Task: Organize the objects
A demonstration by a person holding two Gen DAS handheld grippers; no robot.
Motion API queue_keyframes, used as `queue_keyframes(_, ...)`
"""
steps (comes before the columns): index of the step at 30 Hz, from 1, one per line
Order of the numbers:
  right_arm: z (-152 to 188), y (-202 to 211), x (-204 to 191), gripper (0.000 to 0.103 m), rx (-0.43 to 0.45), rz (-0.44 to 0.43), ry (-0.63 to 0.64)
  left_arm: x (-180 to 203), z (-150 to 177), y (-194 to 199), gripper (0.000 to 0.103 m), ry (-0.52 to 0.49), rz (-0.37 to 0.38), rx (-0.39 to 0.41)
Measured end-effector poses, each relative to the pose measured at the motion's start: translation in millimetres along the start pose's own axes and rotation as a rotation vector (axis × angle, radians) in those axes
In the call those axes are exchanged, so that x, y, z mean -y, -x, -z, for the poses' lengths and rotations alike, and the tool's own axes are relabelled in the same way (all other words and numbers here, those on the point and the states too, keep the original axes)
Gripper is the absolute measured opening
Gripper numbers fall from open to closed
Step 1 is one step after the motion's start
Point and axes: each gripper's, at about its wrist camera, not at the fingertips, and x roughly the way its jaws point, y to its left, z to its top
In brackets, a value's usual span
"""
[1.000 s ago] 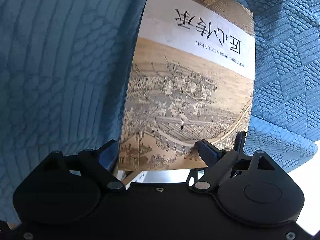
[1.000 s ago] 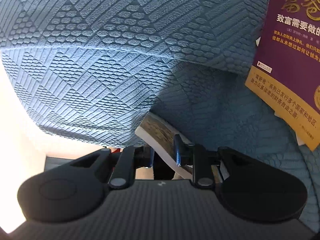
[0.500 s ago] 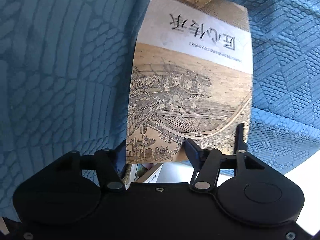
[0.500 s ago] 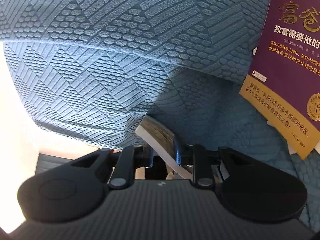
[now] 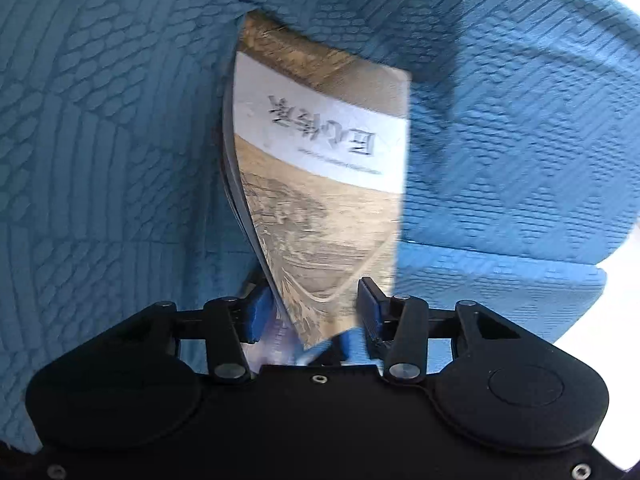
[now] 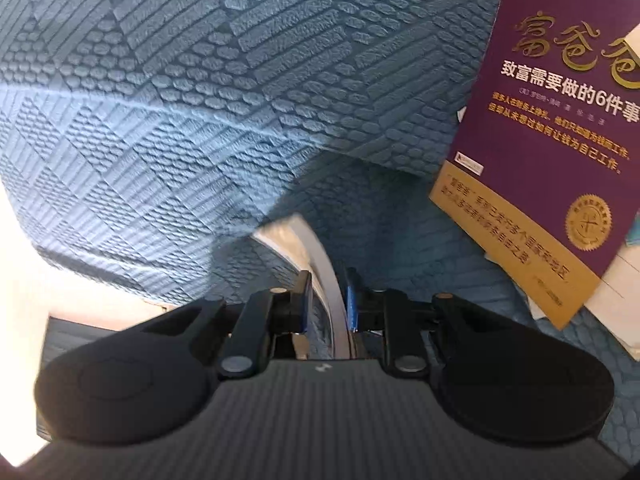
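A brown book (image 5: 320, 200) with a white title band stands steeply tilted against blue patterned sofa upholstery (image 5: 100, 160). Its near corner pokes down between the fingers of my left gripper (image 5: 312, 308), whose jaws are closing. The left pad is at the spine side and the cover slants toward the right pad, with no clamp showing. In the right wrist view the same book's (image 6: 292, 244) white page edge runs between the fingers of my right gripper (image 6: 326, 300), which is shut on it and still tightening. A purple book (image 6: 552, 120) lies at the right on the sofa.
Textured blue cushions (image 6: 200, 100) fill both views, with a fold where seat and back meet. White papers (image 6: 624, 280) stick out from under the purple book. Bright floor shows past the cushion edge on the left (image 6: 16, 280).
The left jaws have narrowed around the brown book's corner. The book has tipped from nearly flat to steeply tilted and risen. In the right view its edge swung upright and more purple cover shows.
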Motion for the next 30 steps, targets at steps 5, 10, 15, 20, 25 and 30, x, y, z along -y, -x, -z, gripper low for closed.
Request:
queue_keyframes(5, 7, 0, -6, 0.016, 0.0, 0.021, 0.074, -11, 5, -6, 0.034, -0.02, -0.063, 0.034)
queue_keyframes(10, 13, 3, -22, 0.012, 0.008, 0.036, 0.211, -3, 13, 11, 0.018, -0.102, -0.092, 0.056)
queue_keyframes(15, 20, 10, -45, 0.01, -0.003, 0.035, 0.342, 28, 19, 34, 0.018, -0.244, -0.086, 0.102)
queue_keyframes(20, 36, 24, -76, 0.011, 0.003, 0.01, 0.474, 56, 30, 63, 0.018, -0.369, -0.035, 0.134)
queue_keyframes(25, 51, 43, -91, 0.015, 0.024, -0.038, 0.506, 73, 35, 89, 0.018, -0.42, 0.033, 0.133)
queue_keyframes(30, 68, 73, -90, 0.017, 0.033, -0.066, 0.473, 73, 46, 105, 0.018, -0.458, 0.032, 0.092)
